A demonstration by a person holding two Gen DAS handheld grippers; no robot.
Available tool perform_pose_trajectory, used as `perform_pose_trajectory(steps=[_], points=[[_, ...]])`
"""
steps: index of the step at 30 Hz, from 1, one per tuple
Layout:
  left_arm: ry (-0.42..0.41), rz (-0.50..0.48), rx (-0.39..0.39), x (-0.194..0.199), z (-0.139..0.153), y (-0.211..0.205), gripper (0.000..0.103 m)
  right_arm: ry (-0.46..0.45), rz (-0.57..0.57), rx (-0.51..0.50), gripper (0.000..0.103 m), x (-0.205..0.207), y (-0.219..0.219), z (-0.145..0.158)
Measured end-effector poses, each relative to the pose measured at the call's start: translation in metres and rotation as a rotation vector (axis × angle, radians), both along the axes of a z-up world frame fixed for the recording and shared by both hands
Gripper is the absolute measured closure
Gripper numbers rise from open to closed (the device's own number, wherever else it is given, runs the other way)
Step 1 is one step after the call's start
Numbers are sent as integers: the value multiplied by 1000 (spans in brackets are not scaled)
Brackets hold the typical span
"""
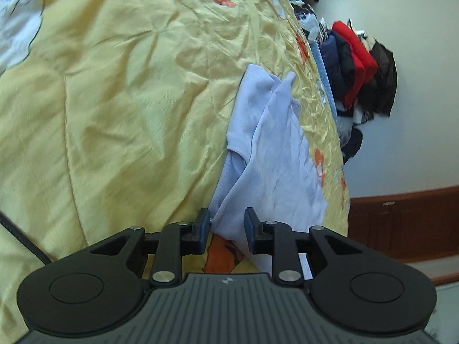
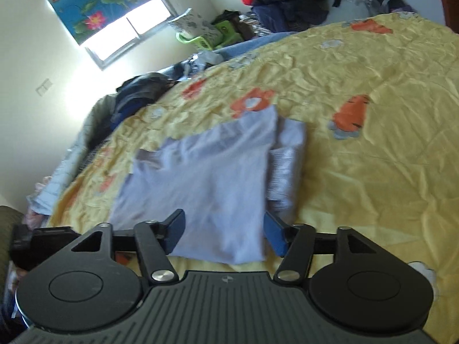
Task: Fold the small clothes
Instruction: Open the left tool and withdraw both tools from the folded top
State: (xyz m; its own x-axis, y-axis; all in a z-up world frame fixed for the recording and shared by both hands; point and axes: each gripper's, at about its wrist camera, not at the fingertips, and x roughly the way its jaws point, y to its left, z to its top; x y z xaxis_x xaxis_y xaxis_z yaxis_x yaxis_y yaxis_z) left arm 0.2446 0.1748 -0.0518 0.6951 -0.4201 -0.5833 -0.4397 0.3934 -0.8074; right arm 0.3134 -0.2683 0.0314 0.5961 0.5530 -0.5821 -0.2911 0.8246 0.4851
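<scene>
A small pale lavender garment [image 1: 269, 149] lies crumpled on a yellow flowered bedspread [image 1: 114, 100]. My left gripper [image 1: 227, 223] is open, its blue-padded fingers either side of the garment's near corner, with cloth between them. In the right wrist view the same garment [image 2: 206, 177] lies flatter, partly folded, with a ribbed edge at its right side. My right gripper [image 2: 223, 229] is wide open just above the garment's near edge, holding nothing.
A pile of red, navy and black clothes [image 1: 358, 66] lies past the bed's far edge by the white wall. A wooden baseboard [image 1: 401, 223] runs at the right. In the right wrist view there are a window [image 2: 126, 31], a green basket [image 2: 200, 40] and dark clothes [image 2: 137, 91].
</scene>
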Motion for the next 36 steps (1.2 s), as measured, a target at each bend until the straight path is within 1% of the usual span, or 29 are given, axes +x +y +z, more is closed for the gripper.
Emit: perform_pose_trajectory(steps=[3, 4, 6, 8, 9, 11, 14, 17, 19, 22, 24, 25, 27, 28, 29, 31, 33, 35, 36], points=[[22, 23, -37, -6, 0, -3, 77, -8, 66, -1, 35, -1, 19, 6], [28, 25, -54, -9, 0, -4, 75, -7, 79, 3, 35, -1, 24, 6], [22, 26, -62, -15, 3, -7, 67, 3, 106, 12, 35, -1, 32, 5], [9, 24, -47, -16, 7, -9, 48, 15, 126, 20, 35, -2, 39, 2], [2, 36, -40, -16, 8, -9, 45, 21, 133, 21, 35, -1, 41, 1], [1, 49, -22, -11, 9, -11, 44, 33, 141, 21, 35, -3, 45, -2], [5, 26, -44, 0, 8, -17, 44, 35, 148, 27, 35, -7, 47, -3], [-1, 15, -12, 6, 10, -25, 44, 37, 149, 27, 35, -8, 45, -2], [3, 37, -2, 8, 7, -29, 44, 43, 144, 29, 35, -8, 44, -3], [-12, 74, 2, 6, 6, -31, 44, 49, 136, 34, 35, -6, 43, -4], [-16, 85, 34, 5, 9, -32, 45, 46, 134, 42, 35, -4, 44, -4], [-19, 86, 64, 5, 11, -34, 47, 44, 134, 50, 35, -1, 45, -4], [-9, 71, 145, 7, 16, -38, 60, 40, 123, 78, 35, 7, 45, -4], [7, 59, 190, 9, 18, -41, 72, 42, 116, 94, 35, 12, 46, -4], [9, 44, 220, 10, 18, -43, 72, 49, 106, 110, 34, 18, 46, -6], [4, 39, 234, 9, 19, -43, 74, 54, 90, 112, 34, 28, 47, -10], [7, 48, 222, 8, 18, -40, 76, 66, 71, 86, 33, 35, 49, -17], [15, 68, 219, 7, 16, -37, 83, 114, 54, 45, 30, 41, 49, -30], [21, 72, 224, 8, 16, -37, 86, 146, 42, 17, 34, 43, 50, -38]])
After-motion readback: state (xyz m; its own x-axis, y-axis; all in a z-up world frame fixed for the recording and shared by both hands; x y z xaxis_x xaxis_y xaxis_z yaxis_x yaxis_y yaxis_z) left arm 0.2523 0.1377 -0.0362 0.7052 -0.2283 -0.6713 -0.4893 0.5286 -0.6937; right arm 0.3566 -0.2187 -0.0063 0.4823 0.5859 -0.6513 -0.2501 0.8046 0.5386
